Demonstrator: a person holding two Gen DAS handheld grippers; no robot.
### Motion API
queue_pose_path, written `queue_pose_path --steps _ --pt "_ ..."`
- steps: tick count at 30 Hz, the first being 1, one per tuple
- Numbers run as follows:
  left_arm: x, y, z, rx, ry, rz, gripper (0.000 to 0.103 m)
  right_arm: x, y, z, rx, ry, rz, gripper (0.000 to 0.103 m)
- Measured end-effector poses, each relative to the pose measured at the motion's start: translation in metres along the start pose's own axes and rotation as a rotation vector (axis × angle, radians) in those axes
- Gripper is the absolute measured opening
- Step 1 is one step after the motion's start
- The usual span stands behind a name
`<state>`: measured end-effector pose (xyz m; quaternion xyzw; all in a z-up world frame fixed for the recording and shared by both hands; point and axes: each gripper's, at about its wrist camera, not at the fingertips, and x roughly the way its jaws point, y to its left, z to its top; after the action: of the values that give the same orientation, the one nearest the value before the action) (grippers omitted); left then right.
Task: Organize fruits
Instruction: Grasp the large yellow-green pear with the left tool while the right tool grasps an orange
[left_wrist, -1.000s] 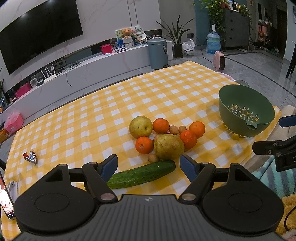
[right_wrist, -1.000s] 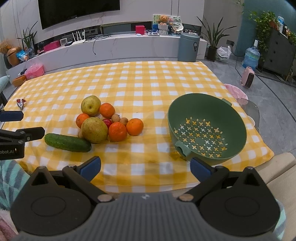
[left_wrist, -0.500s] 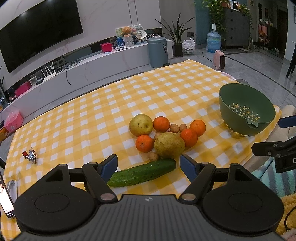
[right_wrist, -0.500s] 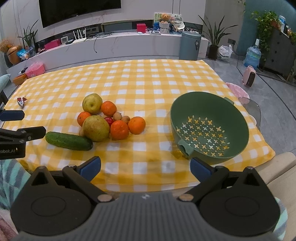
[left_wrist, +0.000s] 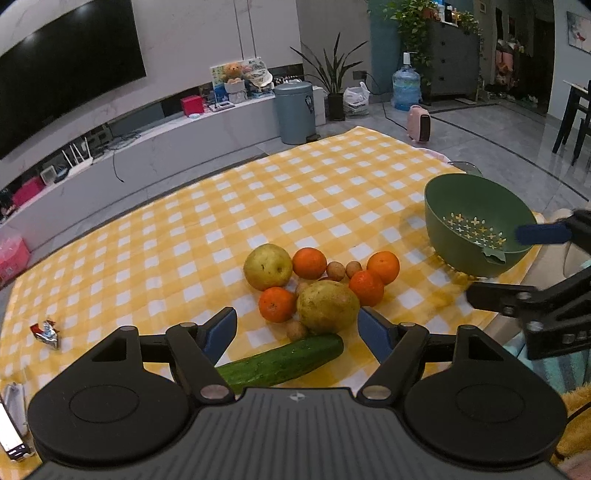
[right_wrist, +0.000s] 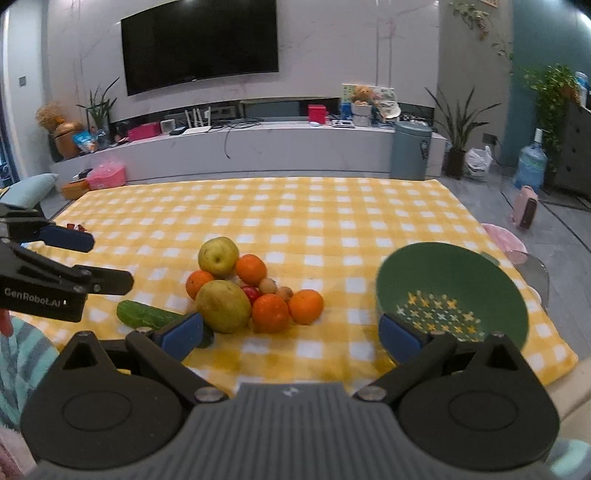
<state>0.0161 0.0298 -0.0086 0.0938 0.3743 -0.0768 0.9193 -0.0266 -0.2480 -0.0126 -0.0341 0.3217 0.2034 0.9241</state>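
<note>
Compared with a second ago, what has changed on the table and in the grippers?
The right wrist view has tilted up, showing more wall and television; both the left gripper and the right gripper have just been closing a little, nothing between them. The fruit pile, cucumber and green colander stayed put.

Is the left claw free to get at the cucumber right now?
Probably yes. The left claw is open and empty, its jaws just narrowing slightly, and the cucumber lies right before it on the cloth with nothing on top.
</note>
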Motion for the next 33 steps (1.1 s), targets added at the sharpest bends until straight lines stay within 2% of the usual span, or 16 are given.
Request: queue_pose_path --steps 1,4,7,10,14,22,29,33 --pt "0.002 0.002 0.000 0.000 0.002 -0.005 0.085 0.004 0.001 0.001 0.003 0.008 0.004 0.080" --pt "0.009 0.005 0.002 0.016 0.007 -0.001 0.077 0.024 0.004 0.005 0.019 0.044 0.021 0.069" --pt "0.019 0.007 0.003 0.034 0.027 -0.023 0.074 0.043 0.003 0.007 0.056 0.074 0.036 0.061" --pt "0.032 0.006 0.005 0.032 0.045 -0.077 0.074 0.063 -0.002 0.009 0.100 0.102 0.052 0.055" --pt "0.056 0.006 0.012 0.004 0.093 -0.109 0.079 0.087 -0.008 0.008 0.127 0.127 0.044 0.055" --pt "0.105 0.009 0.020 -0.037 0.198 -0.169 0.085 0.130 0.000 -0.005 -0.057 0.182 0.069 0.049" --pt "0.130 0.014 0.021 -0.076 0.254 -0.196 0.085 0.152 0.015 -0.008 -0.265 0.146 0.080 0.049" --pt "0.135 0.018 0.023 -0.090 0.270 -0.211 0.085 0.154 0.024 -0.012 -0.394 0.089 0.065 0.048"
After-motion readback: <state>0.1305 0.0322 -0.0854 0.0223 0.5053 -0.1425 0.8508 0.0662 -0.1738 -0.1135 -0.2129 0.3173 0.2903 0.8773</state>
